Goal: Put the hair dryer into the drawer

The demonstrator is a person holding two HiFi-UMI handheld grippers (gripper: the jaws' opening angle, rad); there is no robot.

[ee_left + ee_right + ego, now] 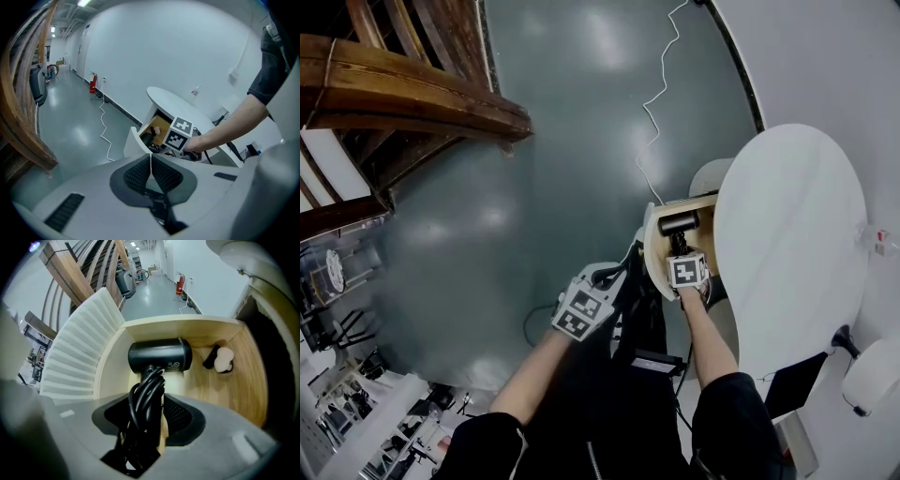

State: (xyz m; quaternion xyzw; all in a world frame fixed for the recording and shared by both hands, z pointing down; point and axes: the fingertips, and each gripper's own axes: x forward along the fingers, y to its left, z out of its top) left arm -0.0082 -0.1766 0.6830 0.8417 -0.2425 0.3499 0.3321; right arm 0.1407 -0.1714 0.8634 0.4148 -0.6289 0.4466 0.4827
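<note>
Black and barrel-shaped, the hair dryer [159,356] lay crosswise inside the open drawer [140,329], its body towards the drawer's ribbed white front [77,357] and low over the pale wooden floor; whether it rested on that floor could not be told. Its handle, with the black cord [146,394] wound round it in loops, ran back out of the drawer into the right gripper [149,401], whose jaws were clamped on the handle and cord from both sides. A small black and pale object [220,359] sat in the drawer's far corner, apart from the dryer. From the head view the right gripper [682,258] hung over the drawer [652,246], which stuck out from under a white oval tabletop [787,244], and the dryer [679,222] showed inside it. The left gripper [605,281] was outside the drawer, beside its front, with nothing in it; in its own view the jaws [151,161] were pressed together, pad against pad, facing the drawer [159,125]. A white cable [654,103] trailed across the grey floor beyond the drawer.
</note>
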